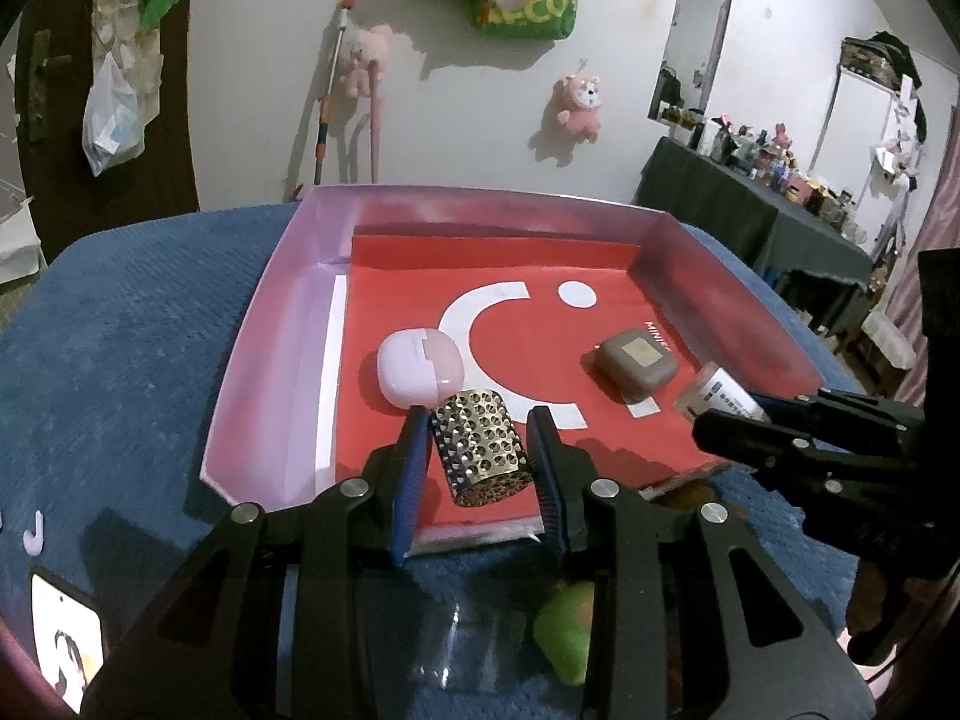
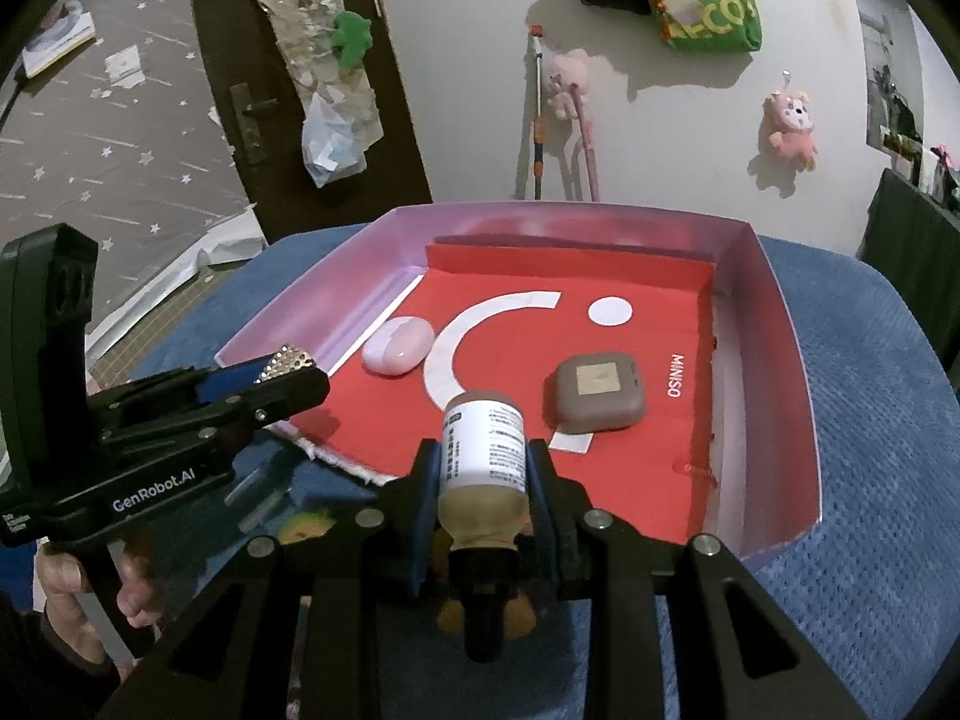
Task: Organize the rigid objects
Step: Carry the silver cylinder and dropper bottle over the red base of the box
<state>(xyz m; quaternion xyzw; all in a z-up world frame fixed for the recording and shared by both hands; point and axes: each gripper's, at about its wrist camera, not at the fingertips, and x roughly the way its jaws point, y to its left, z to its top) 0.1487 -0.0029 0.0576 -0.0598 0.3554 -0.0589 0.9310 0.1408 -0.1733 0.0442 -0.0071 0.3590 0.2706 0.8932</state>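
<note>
My left gripper [image 1: 477, 420] is shut on a perforated metal cylinder [image 1: 480, 450], held over the near edge of a pink-walled tray [image 1: 270, 324] with a red liner. My right gripper [image 2: 482, 450] is shut on a small white-labelled bottle [image 2: 483, 444] with a dark cap, above the tray's near edge [image 2: 792, 360]. Inside the tray lie a pale pink rounded case [image 1: 420, 367] [image 2: 398, 345] and a brown square case [image 1: 635, 365] [image 2: 597, 393]. The right wrist view shows the left gripper [image 2: 300, 378] at the left with the cylinder [image 2: 285, 360]. The right gripper [image 1: 738, 414] with the bottle [image 1: 714, 390] shows at the right of the left wrist view.
The tray rests on a blue textured cloth [image 1: 120, 360]. A green object [image 1: 564, 630] and a clear plastic piece lie under the left gripper, and a brown plush thing [image 2: 486, 612] under the right. A person's hand [image 2: 66, 588] holds the left gripper. A white card [image 1: 66, 636] lies near left.
</note>
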